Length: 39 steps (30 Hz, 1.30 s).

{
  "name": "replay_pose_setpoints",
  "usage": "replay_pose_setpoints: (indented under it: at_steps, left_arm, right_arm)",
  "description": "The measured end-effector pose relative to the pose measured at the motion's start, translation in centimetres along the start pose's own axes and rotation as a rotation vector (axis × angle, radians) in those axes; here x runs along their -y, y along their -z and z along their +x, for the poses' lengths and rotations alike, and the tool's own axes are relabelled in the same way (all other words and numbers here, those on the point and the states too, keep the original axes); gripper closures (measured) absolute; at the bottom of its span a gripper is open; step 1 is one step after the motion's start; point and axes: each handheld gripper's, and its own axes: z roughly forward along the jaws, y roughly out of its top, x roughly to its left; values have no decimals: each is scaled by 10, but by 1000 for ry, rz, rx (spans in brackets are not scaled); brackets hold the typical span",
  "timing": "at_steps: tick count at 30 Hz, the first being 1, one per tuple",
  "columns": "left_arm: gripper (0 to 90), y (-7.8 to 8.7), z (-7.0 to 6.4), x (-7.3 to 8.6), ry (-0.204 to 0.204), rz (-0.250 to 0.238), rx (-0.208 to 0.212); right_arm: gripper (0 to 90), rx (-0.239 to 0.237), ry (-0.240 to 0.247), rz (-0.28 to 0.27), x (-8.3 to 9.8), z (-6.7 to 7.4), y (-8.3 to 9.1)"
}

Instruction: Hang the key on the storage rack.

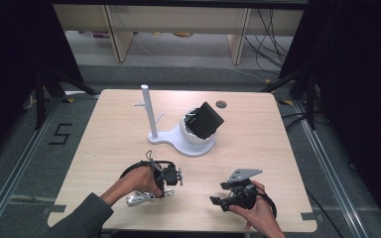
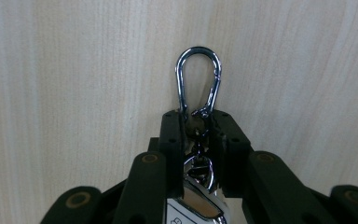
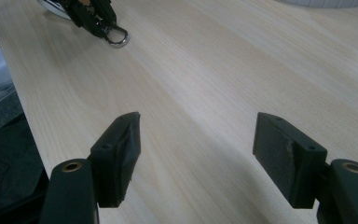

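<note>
Left gripper (image 2: pixel 196 126) fingers tight on carabiner (image 2: pixel 198 81).

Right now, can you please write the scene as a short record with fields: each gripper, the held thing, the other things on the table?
left gripper: jaws shut on the key ring, at the base of its clip
key ring: chrome snap clip sticks out past the jaws, low over the table
right gripper: jaws open, nothing between them, over bare wood
white stand: post with pegs, round cup at its base
black object: rests tilted in the cup
</note>
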Motion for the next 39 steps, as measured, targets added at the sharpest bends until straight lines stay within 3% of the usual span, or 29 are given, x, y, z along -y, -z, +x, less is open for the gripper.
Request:
replay_pose_setpoints:
  at_steps: [7, 10, 17, 25, 28, 30, 34, 38, 39]
  left_arm:
    - [752, 12, 7, 12, 42, -53, 3]
    - [753, 20, 9, 17, 55, -53, -13]
    - [753, 49, 17, 36, 98, -108, -52]
    - [753, 80, 25, 53, 147, -118, -106]
    - [753, 88, 27, 57, 151, -119, -110]
    - [752, 94, 28, 59, 158, -123, -109]
    - [752, 109, 32, 64, 174, -127, -132]
    - [752, 126, 40, 71, 213, -135, -159]
    - [752, 130, 43, 73, 222, -134, -165]
  right_arm:
    - [331, 6, -5, -6, 0, -1, 0]
    - [330, 7, -8, -6, 0, 0, 0]
    - [331, 9, -10, 1, 1, -2, 0]
    - [331, 13, -14, -8, 2, -3, -2]
    - [331, 11, -22, -22, 3, -3, -3]
    - [331, 7, -40, 1, 2, -3, -1]
    - [332, 10, -18, -2, 2, -5, -2]
    - [332, 5, -53, -9, 3, -2, -3]
    - [332, 8, -30, -16, 3, -4, -4]
